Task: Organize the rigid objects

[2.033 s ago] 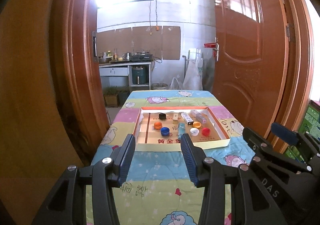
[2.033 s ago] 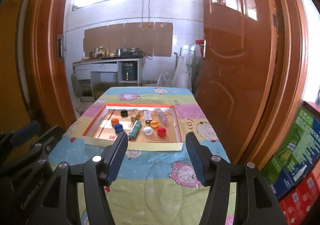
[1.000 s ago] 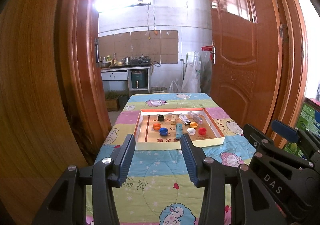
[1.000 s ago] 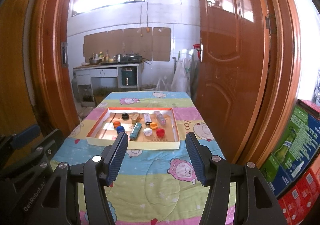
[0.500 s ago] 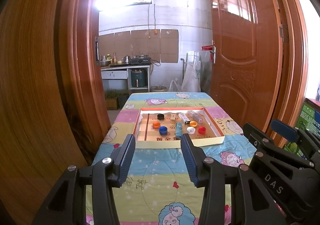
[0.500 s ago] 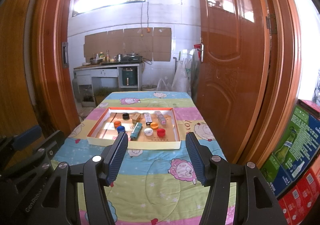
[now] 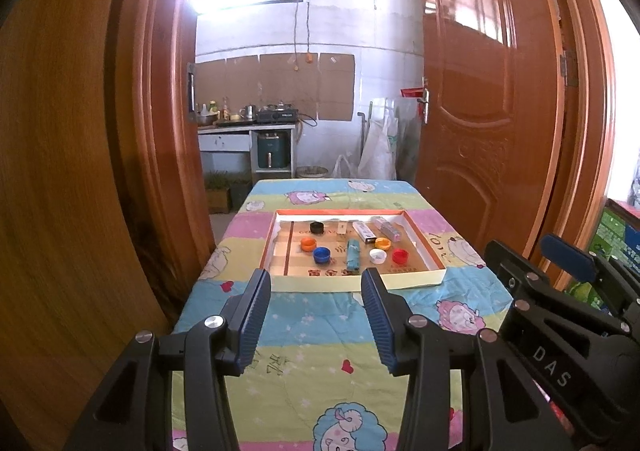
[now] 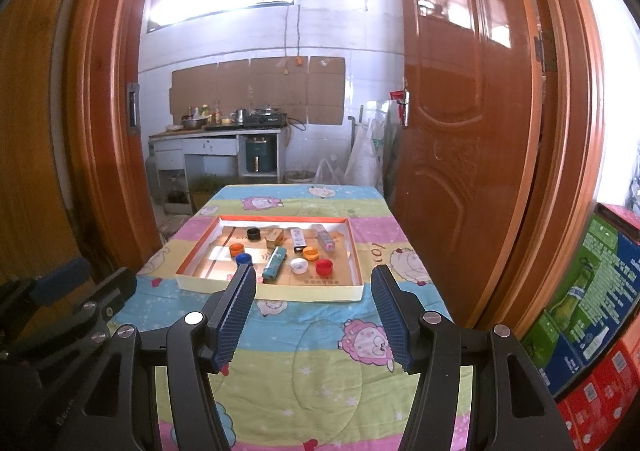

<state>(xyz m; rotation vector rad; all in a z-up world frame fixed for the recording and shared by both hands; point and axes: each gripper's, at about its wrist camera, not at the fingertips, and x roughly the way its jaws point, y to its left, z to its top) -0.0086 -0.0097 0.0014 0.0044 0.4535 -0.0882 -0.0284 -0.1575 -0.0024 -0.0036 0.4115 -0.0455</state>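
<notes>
Both grippers have drawn back from the tray [image 7: 352, 283] over two seconds, so it looks smaller, at twelve o'clock on the counter [image 8: 320, 363]. Bottle caps and small boxes sit scattered inside it. The left gripper [image 7: 316, 317] and right gripper [image 8: 314, 317] hover level, fingers apart and empty, probably overviewing.

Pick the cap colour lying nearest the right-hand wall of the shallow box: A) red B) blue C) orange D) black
A: the red cap sits closest to the right wall of the shallow box, with the white cap just left of it.
</notes>
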